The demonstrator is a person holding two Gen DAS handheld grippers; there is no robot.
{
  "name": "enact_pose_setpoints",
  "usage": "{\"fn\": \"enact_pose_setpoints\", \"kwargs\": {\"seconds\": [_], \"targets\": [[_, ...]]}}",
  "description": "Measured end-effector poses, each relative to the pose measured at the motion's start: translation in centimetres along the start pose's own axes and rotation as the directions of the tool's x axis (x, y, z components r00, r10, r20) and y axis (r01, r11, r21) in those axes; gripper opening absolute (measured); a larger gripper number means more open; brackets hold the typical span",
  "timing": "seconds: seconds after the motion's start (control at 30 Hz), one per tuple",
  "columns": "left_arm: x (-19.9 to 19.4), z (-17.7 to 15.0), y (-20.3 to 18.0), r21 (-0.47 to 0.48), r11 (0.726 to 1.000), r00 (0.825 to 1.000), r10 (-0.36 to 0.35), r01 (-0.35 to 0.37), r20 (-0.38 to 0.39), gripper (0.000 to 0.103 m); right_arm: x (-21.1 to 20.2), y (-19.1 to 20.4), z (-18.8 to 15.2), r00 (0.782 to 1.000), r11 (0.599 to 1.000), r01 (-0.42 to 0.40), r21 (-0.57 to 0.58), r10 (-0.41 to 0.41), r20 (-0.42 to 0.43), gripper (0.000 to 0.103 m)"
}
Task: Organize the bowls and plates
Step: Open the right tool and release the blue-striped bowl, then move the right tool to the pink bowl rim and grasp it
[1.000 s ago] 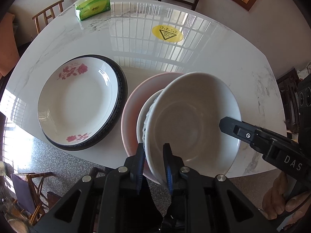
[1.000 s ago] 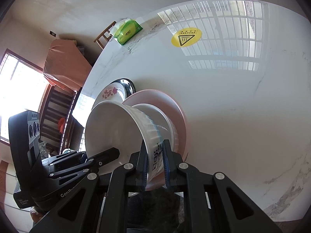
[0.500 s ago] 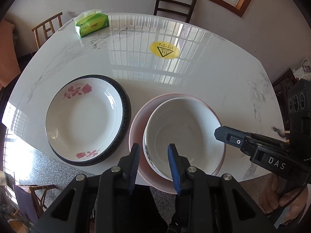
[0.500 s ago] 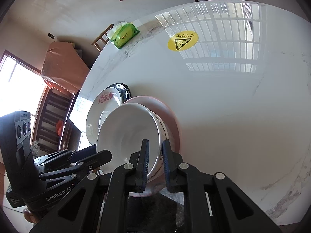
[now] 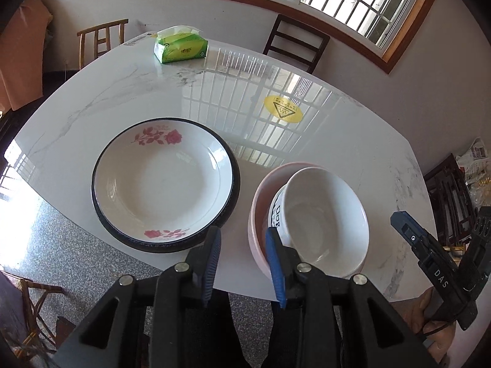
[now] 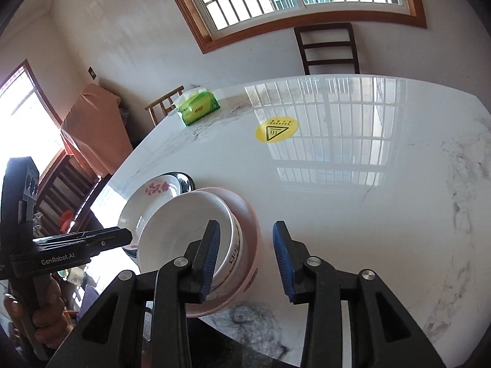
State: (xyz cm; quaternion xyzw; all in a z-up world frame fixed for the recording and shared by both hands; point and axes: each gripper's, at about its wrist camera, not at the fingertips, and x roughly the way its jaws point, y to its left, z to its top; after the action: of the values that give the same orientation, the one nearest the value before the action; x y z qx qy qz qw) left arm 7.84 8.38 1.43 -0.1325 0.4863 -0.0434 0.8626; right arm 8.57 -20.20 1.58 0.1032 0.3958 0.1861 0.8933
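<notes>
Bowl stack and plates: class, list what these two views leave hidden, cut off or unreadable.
1. Middle bowl: left view, the white bowl nested in it hides its inside; its side print is too small to read.
2. Pink bowl: both views, inner bowls cover its inside.
3. Black plate: left view, the rose plate covers all but its rim.
4. Rose plate: right view, bowls hide its near part.

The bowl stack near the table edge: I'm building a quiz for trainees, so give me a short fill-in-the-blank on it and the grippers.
1. The white bowl sits nested inside the ____ bowl.
2. The rose plate rests on a plate with a ____ rim.
3. The jaws of the left gripper and the right gripper both stand ____.
4. The tissue pack is ____ in colour.

Missing words: pink; black; open; green
</notes>
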Motion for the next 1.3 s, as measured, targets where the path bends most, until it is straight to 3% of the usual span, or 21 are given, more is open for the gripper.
{"fn": "enact_pose_setpoints", "kwargs": {"seconds": [0.13,0.27,0.47,0.87,1.07,1.3], "targets": [[0.4,-1.3,0.9,-0.004,1.0,0.999,0.025,-0.025,0.024,0.031,-0.8,-1.4,-1.8,0.995,0.997,0.075,-0.001,-0.075,0.07,0.036],[1.6,-2.1,1.5,-0.029,0.999,0.999,-0.043,0.043,-0.015,0.031,-0.2,-2.9,-3.3,0.997,0.998,0.046,0.036,-0.048,0.054,0.036],[2.4,-3.1,1.4,-0.033,0.996,0.997,-0.078,0.077,-0.021,0.031,0.1,-3.4,-4.5,0.996,0.999,0.033,0.021,-0.035,0.087,0.036],[2.4,-3.2,1.6,-0.014,0.996,0.996,-0.085,0.085,0.002,0.031,0.4,-2.5,-5.0,1.0,0.998,-0.026,0.059,0.025,0.017,0.036],[2.2,-2.8,1.5,-0.007,0.997,0.997,-0.076,0.076,0.009,0.03,0.4,-2.2,-5.1,0.999,0.995,-0.039,0.093,0.041,-0.022,0.045],[1.5,-2.4,1.8,-0.03,0.989,0.99,-0.143,0.143,0.003,0.03,0.2,-2.2,-4.6,0.999,0.994,-0.038,0.105,0.041,-0.024,0.047]]}}
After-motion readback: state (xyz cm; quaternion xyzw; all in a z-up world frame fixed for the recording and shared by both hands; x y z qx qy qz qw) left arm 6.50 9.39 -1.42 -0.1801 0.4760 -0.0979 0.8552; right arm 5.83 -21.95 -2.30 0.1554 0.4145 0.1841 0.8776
